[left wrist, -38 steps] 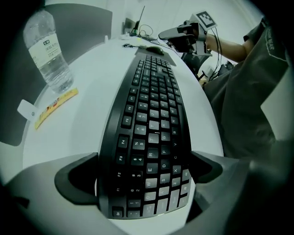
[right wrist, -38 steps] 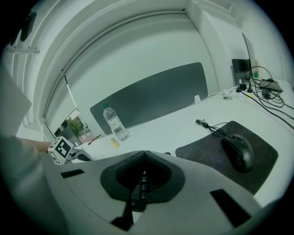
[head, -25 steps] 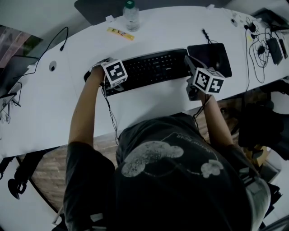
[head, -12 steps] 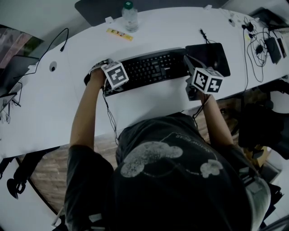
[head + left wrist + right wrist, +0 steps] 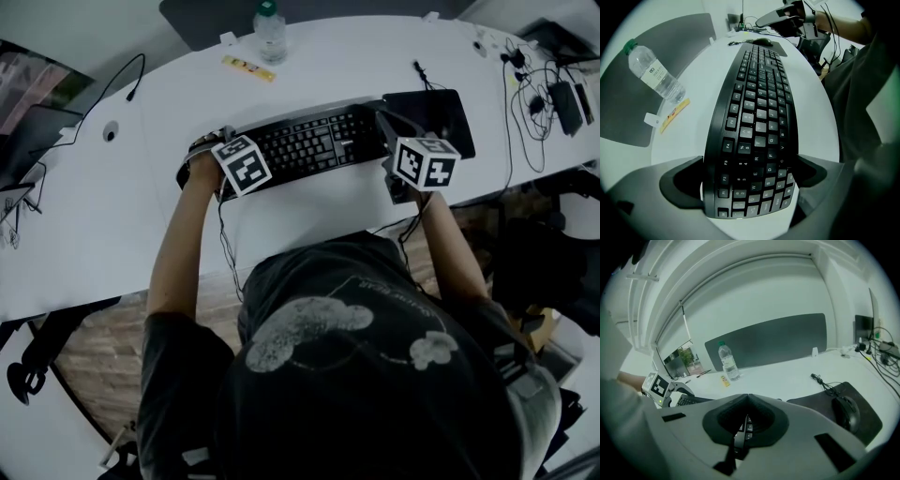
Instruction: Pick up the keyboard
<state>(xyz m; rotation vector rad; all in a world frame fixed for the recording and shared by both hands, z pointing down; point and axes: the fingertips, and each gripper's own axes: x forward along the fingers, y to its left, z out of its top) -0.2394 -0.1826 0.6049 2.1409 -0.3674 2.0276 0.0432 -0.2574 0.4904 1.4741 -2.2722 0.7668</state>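
- One white curved table (image 5: 328,66) takes up most of the room, and a grey panel (image 5: 768,341) stands far beyond the fingertips.
- The black keyboard (image 5: 759,108) runs along the table. The left gripper (image 5: 750,174) straddles one end, its fingers (image 5: 682,183) pressed against both long edges.
- The right gripper (image 5: 746,420) is pinched tight on the keyboard's other end.
- A clear, green-capped bottle (image 5: 727,363) stands well beyond both sets of fingertips; what it holds doesn't show.
- A mouse (image 5: 846,412) rests to the right of the right gripper's fingers.

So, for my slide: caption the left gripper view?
Left gripper clamps one end of the black keyboard; white desk and bottle behind.
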